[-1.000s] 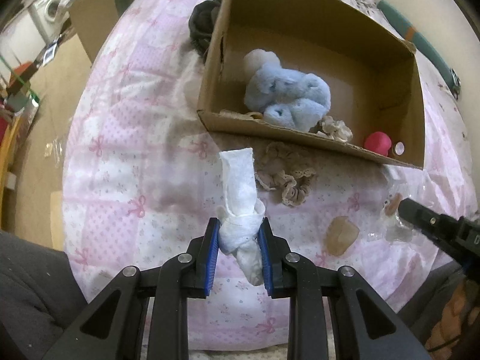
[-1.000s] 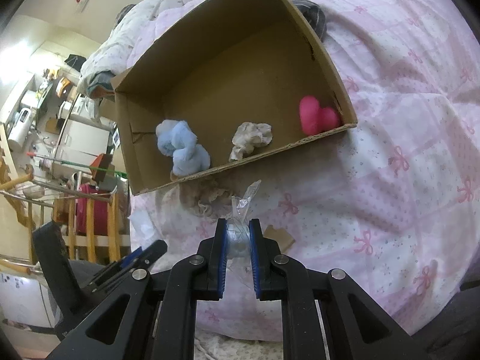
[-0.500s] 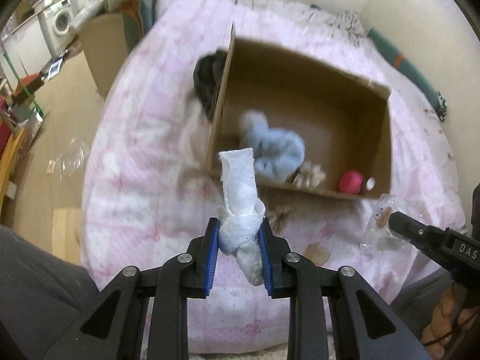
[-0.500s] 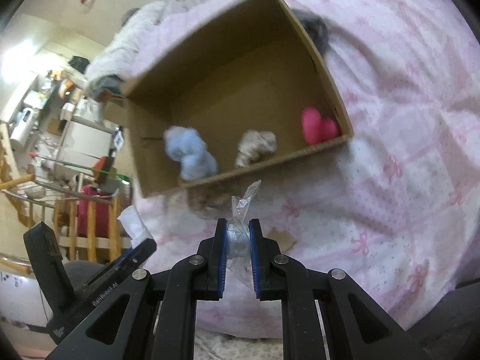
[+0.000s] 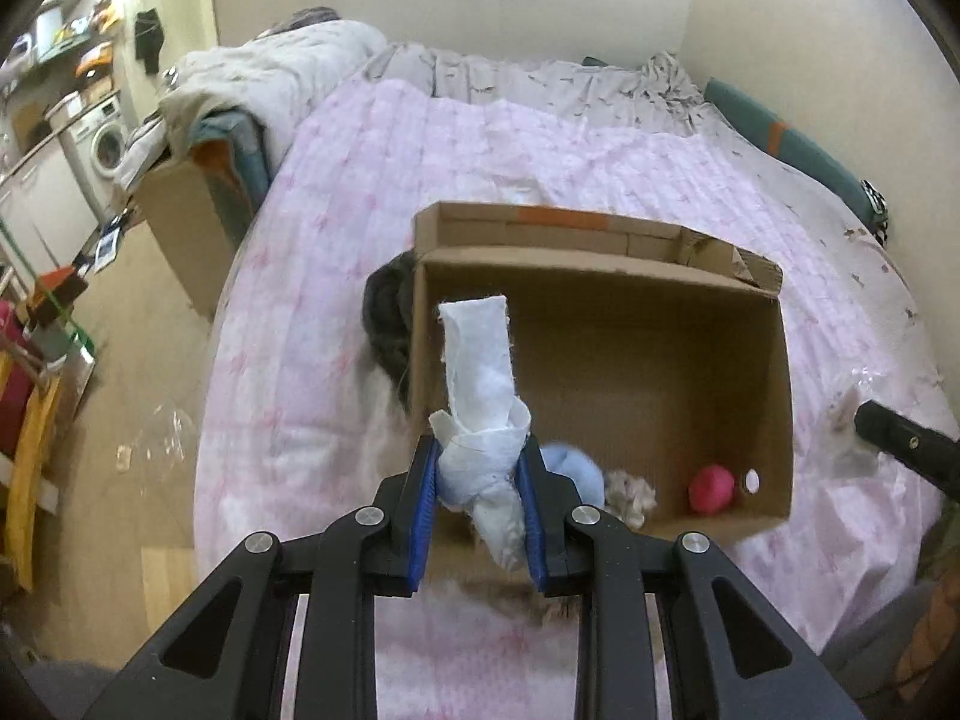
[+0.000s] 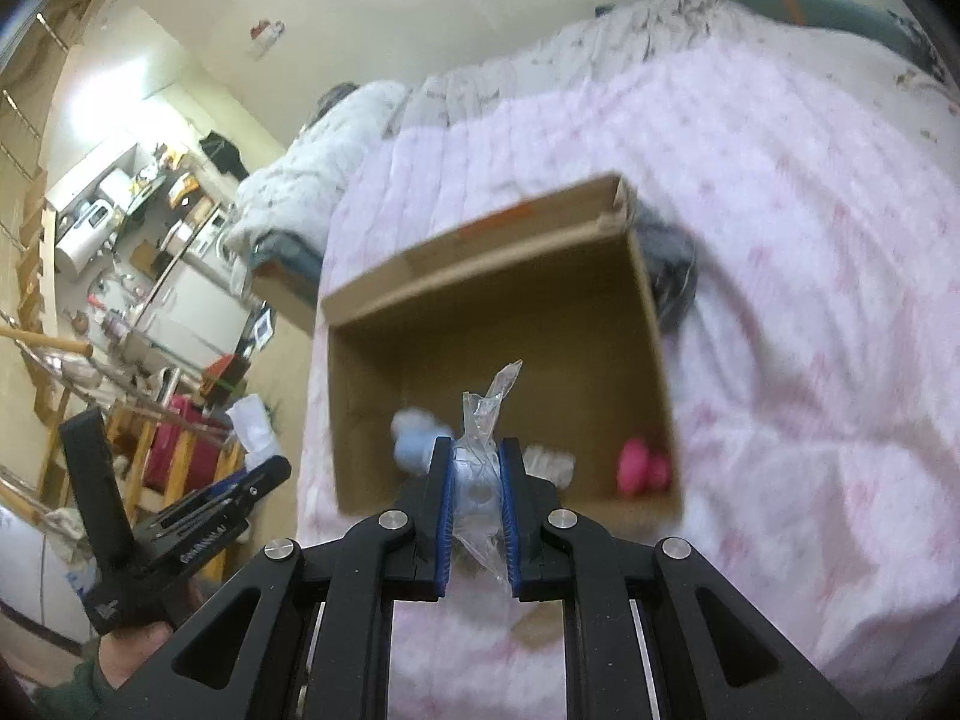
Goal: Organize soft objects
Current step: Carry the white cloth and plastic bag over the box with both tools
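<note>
Spreading across most of both views, the pink quilted bedspread [image 5: 336, 276] has a soft, puffy surface printed with faint bow shapes, and a crumpled grey-white duvet [image 5: 312, 54] lies bunched at its far end. On the bedspread sits the open brown cardboard box [image 5: 630, 360], rectangular, with plain matte walls and a strip of orange tape on its far flap. A dark fuzzy bundle [image 5: 387, 318] lies against the outside of one side wall. Inside, along the near wall, rest a fluffy light-blue plush toy [image 5: 576, 468], a crinkled beige lace scrap [image 5: 630, 492] and a smooth pink heart-shaped cushion [image 5: 711, 489].

The left gripper [image 5: 477, 480] is clamped with its blue pads on a knotted white cloth roll [image 5: 480, 396], whose flat gauzy tail stands upright above the knot, in front of the box's near left corner. The right gripper [image 6: 474, 492] is pinched nearly closed on a crinkly clear plastic bag [image 6: 480, 450], its twisted tip pointing up over the box's near wall.

Only the left wrist view shows a washing machine [image 5: 108, 144] and a second cardboard box [image 5: 192, 222] beside the bed; there the right gripper appears just as a black tip at the right edge. Only the right wrist view shows the person's hand [image 6: 135, 654] around the left gripper's black handle, a cluttered kitchen corner [image 6: 138, 198], and the heart's two lobes, though blurred.
</note>
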`<state>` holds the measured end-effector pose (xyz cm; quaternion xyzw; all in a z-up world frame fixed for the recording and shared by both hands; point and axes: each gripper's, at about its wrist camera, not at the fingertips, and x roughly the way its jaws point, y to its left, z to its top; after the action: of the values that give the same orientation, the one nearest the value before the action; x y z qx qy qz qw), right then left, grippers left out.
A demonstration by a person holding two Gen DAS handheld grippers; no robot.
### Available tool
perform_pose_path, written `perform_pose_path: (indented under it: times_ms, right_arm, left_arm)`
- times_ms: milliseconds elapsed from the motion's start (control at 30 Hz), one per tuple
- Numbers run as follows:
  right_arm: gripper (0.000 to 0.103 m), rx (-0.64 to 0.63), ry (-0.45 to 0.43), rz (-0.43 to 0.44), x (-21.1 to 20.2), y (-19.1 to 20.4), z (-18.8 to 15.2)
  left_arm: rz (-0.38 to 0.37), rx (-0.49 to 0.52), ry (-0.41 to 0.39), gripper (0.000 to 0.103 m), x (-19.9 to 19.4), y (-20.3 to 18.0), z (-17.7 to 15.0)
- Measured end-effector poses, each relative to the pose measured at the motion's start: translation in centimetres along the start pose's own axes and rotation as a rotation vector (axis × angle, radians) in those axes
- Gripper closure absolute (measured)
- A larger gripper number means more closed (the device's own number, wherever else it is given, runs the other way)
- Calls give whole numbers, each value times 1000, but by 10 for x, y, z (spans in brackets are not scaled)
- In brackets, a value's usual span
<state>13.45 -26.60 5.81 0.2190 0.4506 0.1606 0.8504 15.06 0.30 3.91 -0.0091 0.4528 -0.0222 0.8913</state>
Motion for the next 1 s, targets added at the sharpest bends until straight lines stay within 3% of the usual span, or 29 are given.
perform_pose_path:
  times_ms: [233, 367, 467, 567, 733, 800, 900, 1000]
  right_arm:
    - [87, 56, 15, -32, 28, -26, 0]
    - [87, 85, 46, -57, 42, -33, -4]
    - [87, 86, 63, -74, 47, -35, -7]
    - [87, 83, 91, -83, 56, -37, -9]
    - [87, 85, 101, -86, 64, -36, -9]
    - [87, 82, 107, -89, 67, -35, -8]
    - [87, 78, 129, -96, 74, -33, -10]
    - [87, 63, 146, -106, 78, -30, -11]
  left_arm:
    - [-58, -3, -22, 80, 26, -8, 4]
    - [-3, 24, 25, 80, 52, -8, -11]
    - [-59, -18, 59, 80, 61, -3, -11]
    - [-77, -7, 42, 80, 61, -9, -8]
    - [-175, 22, 15, 80, 58, -22, -7]
    - [-186, 33, 9, 79, 57, -27, -7]
    - [-142, 40, 15, 79, 61, -29, -7]
    - [-175, 12, 39, 79, 66, -28, -8]
